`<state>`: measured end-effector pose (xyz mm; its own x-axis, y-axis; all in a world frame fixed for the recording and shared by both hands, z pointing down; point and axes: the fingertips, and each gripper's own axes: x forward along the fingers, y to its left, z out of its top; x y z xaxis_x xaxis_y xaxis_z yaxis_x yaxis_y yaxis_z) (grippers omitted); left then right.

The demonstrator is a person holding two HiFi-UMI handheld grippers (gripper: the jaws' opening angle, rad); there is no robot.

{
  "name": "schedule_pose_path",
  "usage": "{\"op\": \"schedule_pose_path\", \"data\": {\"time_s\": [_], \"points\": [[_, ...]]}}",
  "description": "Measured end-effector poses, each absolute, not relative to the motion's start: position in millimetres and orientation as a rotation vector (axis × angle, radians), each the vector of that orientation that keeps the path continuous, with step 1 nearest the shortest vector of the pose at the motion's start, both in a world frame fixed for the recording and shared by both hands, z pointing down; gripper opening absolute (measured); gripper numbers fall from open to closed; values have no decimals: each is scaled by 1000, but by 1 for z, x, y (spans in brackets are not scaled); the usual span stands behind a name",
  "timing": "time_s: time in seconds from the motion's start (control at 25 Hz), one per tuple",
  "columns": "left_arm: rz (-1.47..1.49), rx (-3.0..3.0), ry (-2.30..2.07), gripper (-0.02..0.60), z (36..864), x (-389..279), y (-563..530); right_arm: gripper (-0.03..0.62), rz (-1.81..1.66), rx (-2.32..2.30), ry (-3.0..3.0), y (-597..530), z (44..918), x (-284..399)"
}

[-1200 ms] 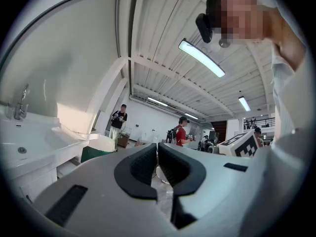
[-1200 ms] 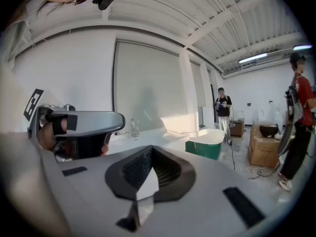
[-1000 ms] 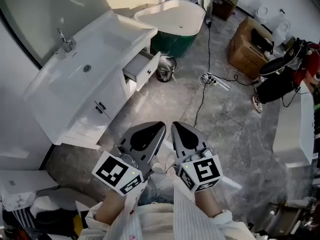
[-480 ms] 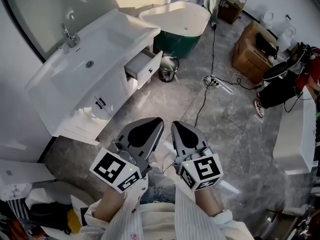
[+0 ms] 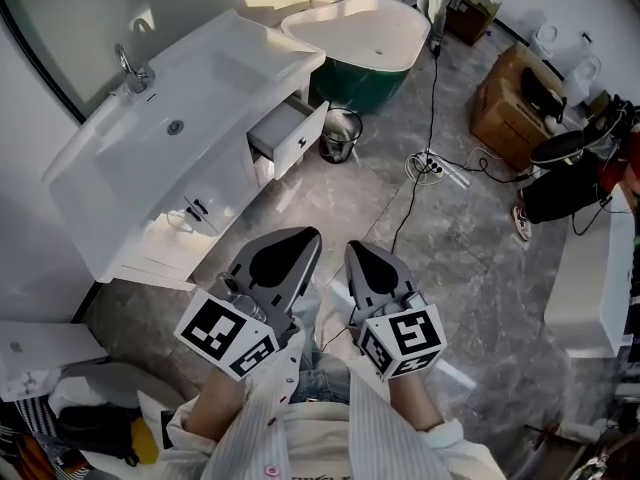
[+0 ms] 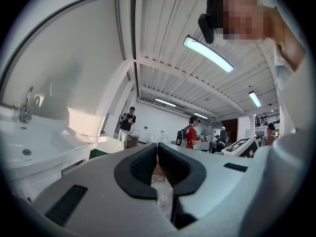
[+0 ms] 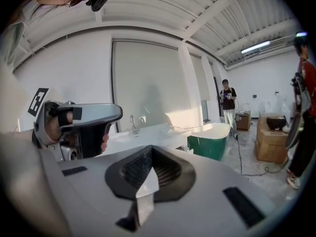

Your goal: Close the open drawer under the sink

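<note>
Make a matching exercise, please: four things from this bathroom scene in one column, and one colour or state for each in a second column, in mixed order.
Things:
1. drawer
2. bathtub
3. cardboard box
4. faucet

Colour or state:
A. brown
B. shiny metal
C. pulled open
D. green on the outside, white inside

Pairs: 1-C, 2-D, 3-A, 4-B

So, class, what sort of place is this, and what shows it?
Probably a bathroom-fittings showroom or warehouse hall, not a home bathroom: a white sink vanity, a freestanding green bathtub and a cardboard box stand on open grey floor.
</note>
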<state>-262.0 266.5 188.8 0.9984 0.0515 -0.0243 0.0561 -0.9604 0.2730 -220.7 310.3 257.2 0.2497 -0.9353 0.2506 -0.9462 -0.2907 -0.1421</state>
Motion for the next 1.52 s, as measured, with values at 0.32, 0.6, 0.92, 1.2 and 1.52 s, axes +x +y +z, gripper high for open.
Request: {"op": "schedule_pose_path", "data": {"time_s": [0.32,0.6,0.92,1.2,1.52], "points": [[-19,2864,87,23,191,-183,204,9,455,2436,-1831,249,263,-147],[-1,2879,114,23,190,-115,150,9,481,2435,-1827,191,268,-81],[9,2873,89,23,193,-77,105,9,504,2402,-1838,146,273,-40],[25,2863,-1,23,204,-49,79,9,529,2353,-1875,121,282,-3],[-23,2863,-234,23,204,1,34,9,518,2189,-2024,74,288,58]]}}
